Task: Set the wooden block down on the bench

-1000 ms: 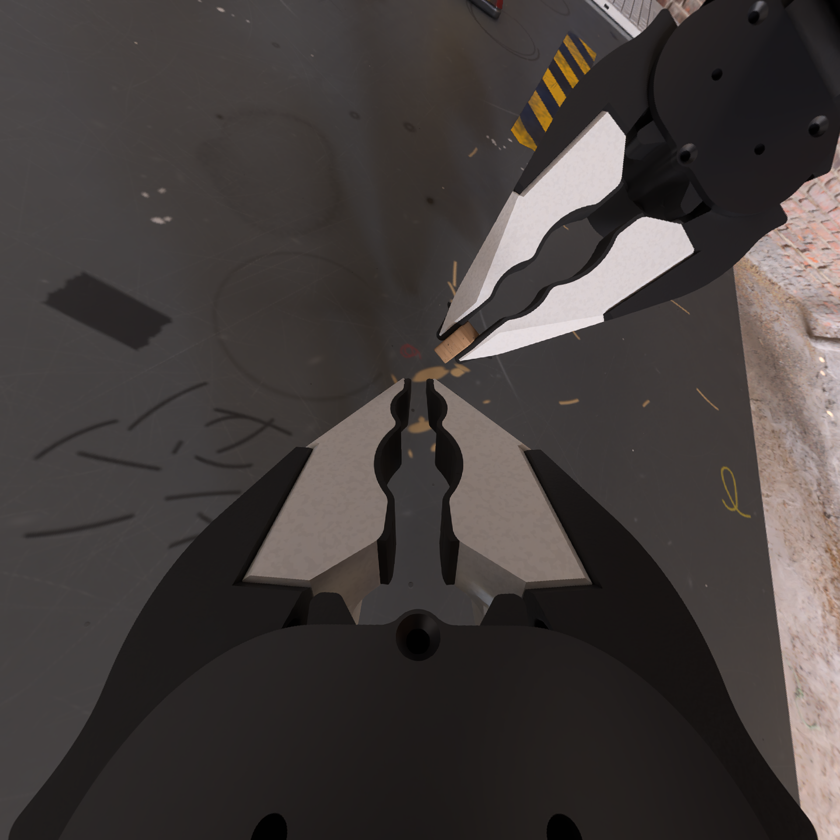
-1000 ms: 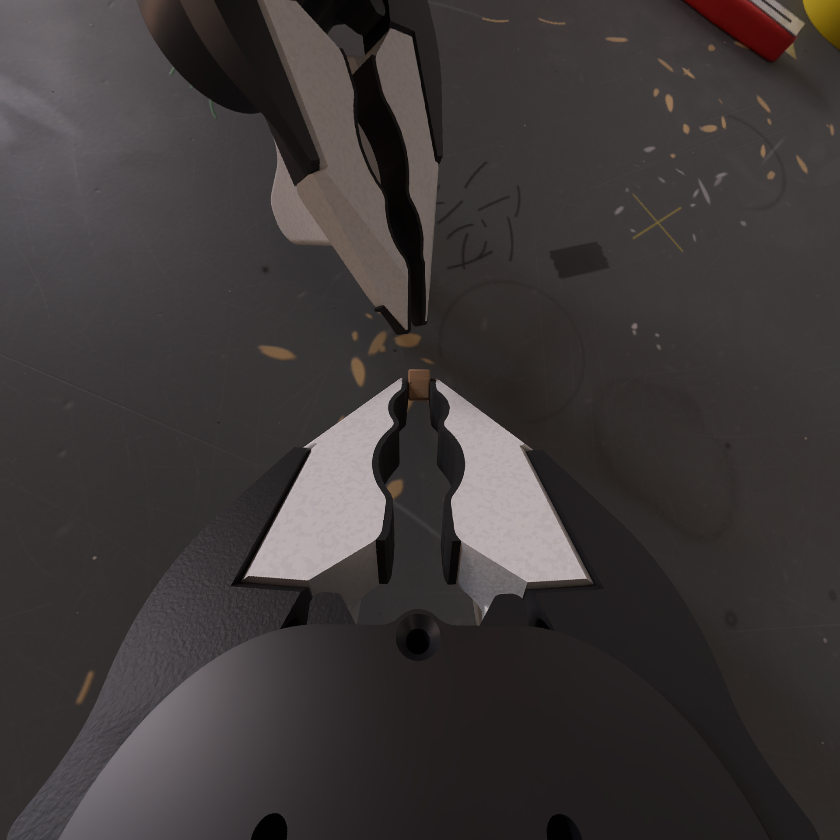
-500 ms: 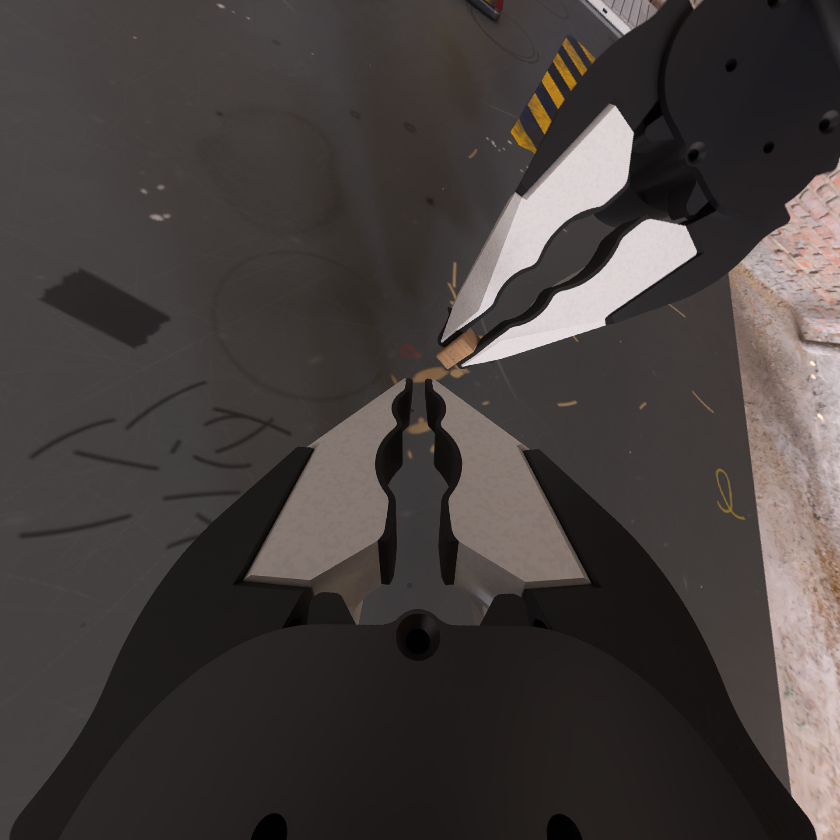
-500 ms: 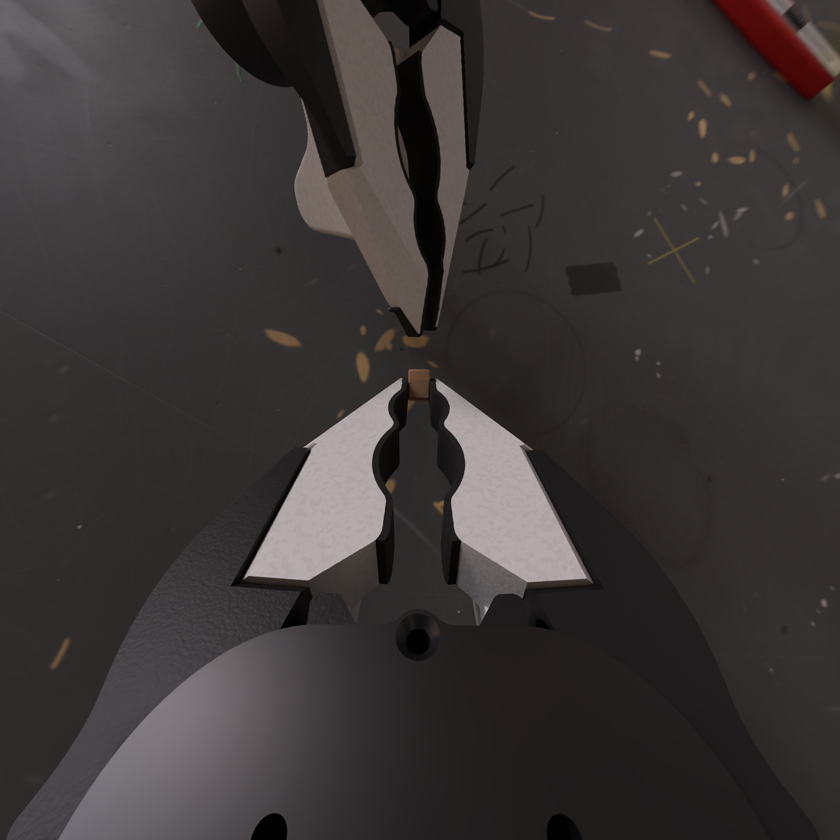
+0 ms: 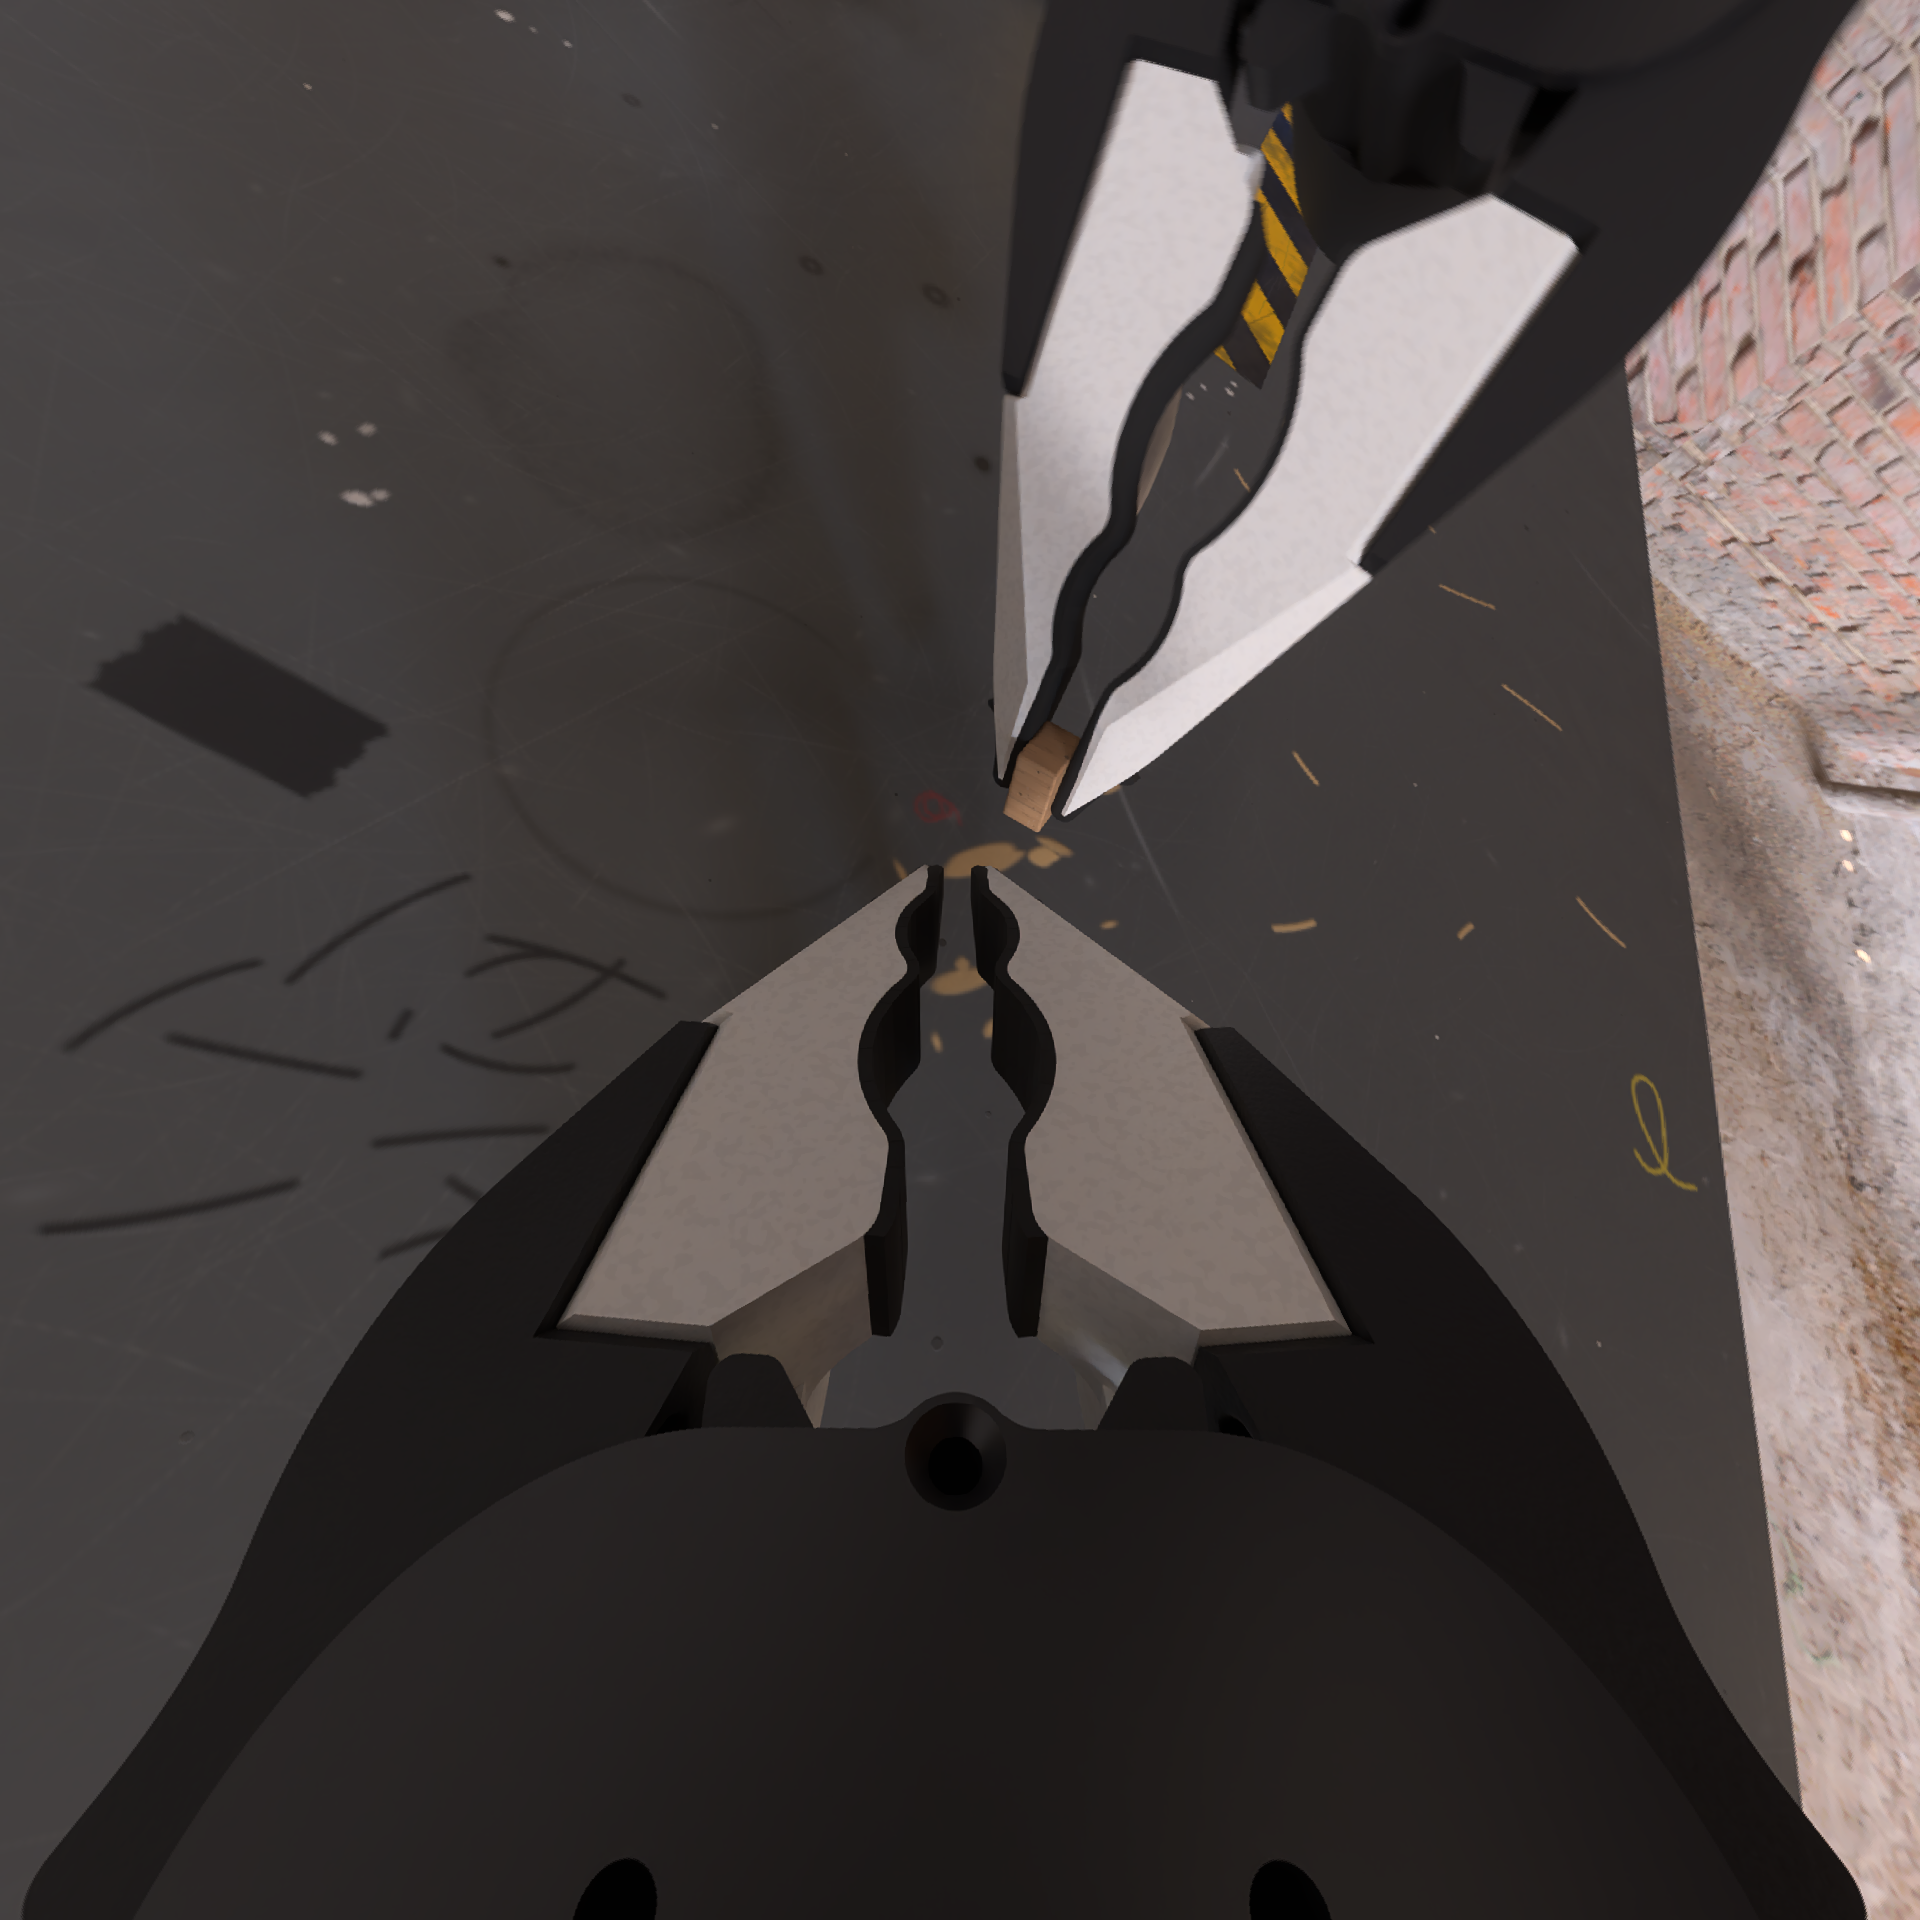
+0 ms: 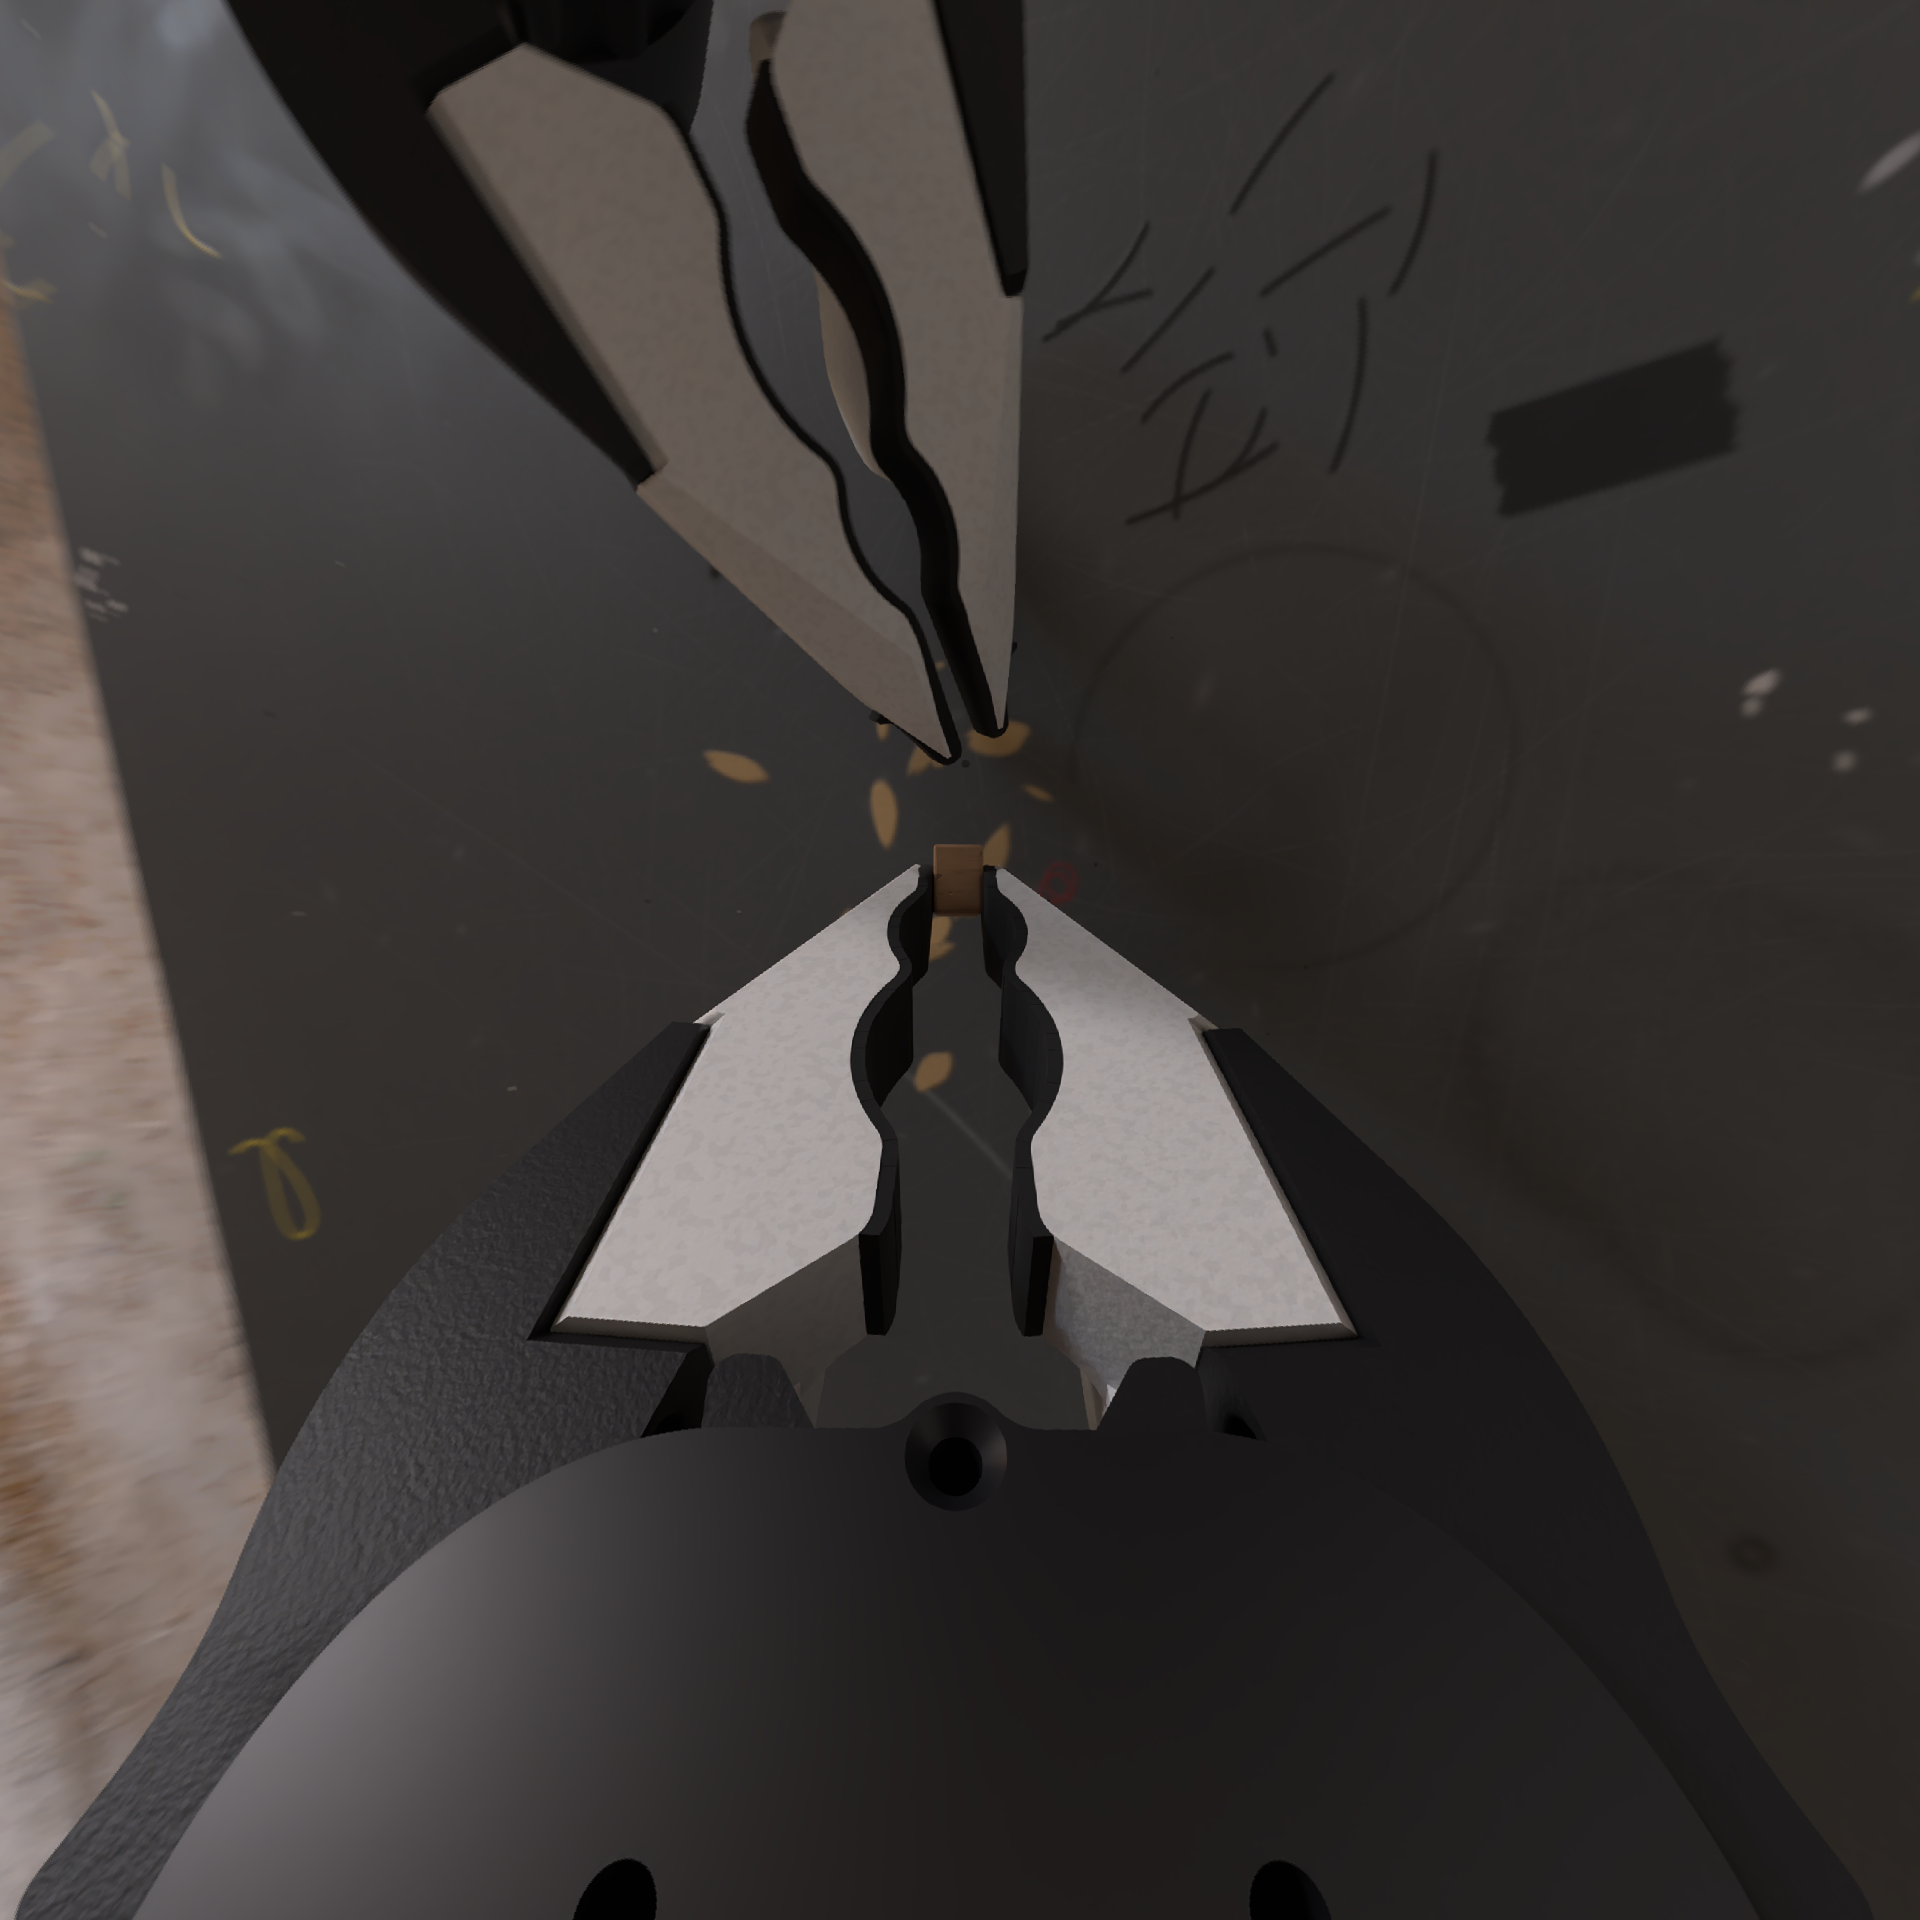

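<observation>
The small wooden block [image 6: 958, 878] is pinched between the tips of my right gripper [image 6: 958, 885], which is shut on it just above the dark grey bench [image 6: 1558, 1143]. In the left wrist view the block [image 5: 1039, 784] sticks out of the right gripper's tips [image 5: 1039, 774], which point down from the upper right. My left gripper [image 5: 954, 883] holds nothing; its jaws stand almost together with only a thin slit. Its tips face the block from a short way off and also show in the right wrist view [image 6: 966, 736].
Wood shavings [image 5: 997, 857] lie on the bench under both tips. A black tape patch [image 5: 239, 707] and dark scratch marks [image 5: 416, 1039] are at the left. The bench edge [image 5: 1662, 935] runs along the right, with brick and concrete [image 5: 1787, 468] beyond. A yellow-black striped piece [image 5: 1278, 270] lies at the far side.
The right gripper has swung round with the block, from slanting in at the right to pointing down from above, and is closer. The left gripper has barely moved.
</observation>
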### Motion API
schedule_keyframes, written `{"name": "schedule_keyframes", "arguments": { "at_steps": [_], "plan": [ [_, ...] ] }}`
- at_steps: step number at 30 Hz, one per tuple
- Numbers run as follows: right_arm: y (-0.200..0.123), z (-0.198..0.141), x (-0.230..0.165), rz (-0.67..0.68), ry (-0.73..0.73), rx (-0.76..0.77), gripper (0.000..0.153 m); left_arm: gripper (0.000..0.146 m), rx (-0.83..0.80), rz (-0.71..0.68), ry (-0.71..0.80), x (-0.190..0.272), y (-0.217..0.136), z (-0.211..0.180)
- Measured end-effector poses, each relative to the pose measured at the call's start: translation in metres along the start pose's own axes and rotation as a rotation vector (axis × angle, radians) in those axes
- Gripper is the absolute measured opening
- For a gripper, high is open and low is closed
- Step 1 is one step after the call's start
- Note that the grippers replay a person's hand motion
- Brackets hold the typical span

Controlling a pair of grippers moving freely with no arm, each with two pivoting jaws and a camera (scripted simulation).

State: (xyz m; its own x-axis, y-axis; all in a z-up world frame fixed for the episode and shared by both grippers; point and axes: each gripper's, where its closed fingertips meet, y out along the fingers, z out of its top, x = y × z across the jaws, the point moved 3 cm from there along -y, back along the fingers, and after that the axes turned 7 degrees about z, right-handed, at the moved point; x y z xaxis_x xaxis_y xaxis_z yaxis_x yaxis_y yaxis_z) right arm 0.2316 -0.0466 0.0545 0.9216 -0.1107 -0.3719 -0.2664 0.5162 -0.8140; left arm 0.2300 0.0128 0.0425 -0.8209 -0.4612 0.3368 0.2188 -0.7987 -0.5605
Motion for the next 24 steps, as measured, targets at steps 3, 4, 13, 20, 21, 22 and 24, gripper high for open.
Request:
{"name": "schedule_keyframes", "arguments": {
  "at_steps": [3,4,13,20,21,22,24],
  "plan": [
    [-0.001,0.000,0.004,0.127,0.102,0.004,0.008,0.005,0.001,0.008,0.008,0.000,0.000,0.000],
    [0.000,0.000,0.005,0.167,0.135,0.012,0.008,0.005,0.001,0.009,0.010,0.000,0.000,0.000],
    [0.000,-0.002,0.007,0.270,0.264,0.058,0.008,0.005,0.001,0.010,0.010,0.000,0.000,0.000],
    [0.000,-0.001,0.011,0.365,0.318,0.016,0.008,0.004,0.004,0.011,0.005,0.000,0.000,0.001],
    [0.000,-0.001,0.011,0.379,0.319,0.001,0.008,0.004,0.004,0.010,0.004,0.000,0.000,0.001],
    [0.000,0.000,0.012,0.390,0.318,-0.019,0.008,0.004,0.005,0.010,0.003,0.000,0.000,0.001],
    [0.000,0.001,0.013,0.404,0.311,-0.063,0.008,0.004,0.006,0.012,0.003,-0.001,0.001,0.001]
  ]
}}
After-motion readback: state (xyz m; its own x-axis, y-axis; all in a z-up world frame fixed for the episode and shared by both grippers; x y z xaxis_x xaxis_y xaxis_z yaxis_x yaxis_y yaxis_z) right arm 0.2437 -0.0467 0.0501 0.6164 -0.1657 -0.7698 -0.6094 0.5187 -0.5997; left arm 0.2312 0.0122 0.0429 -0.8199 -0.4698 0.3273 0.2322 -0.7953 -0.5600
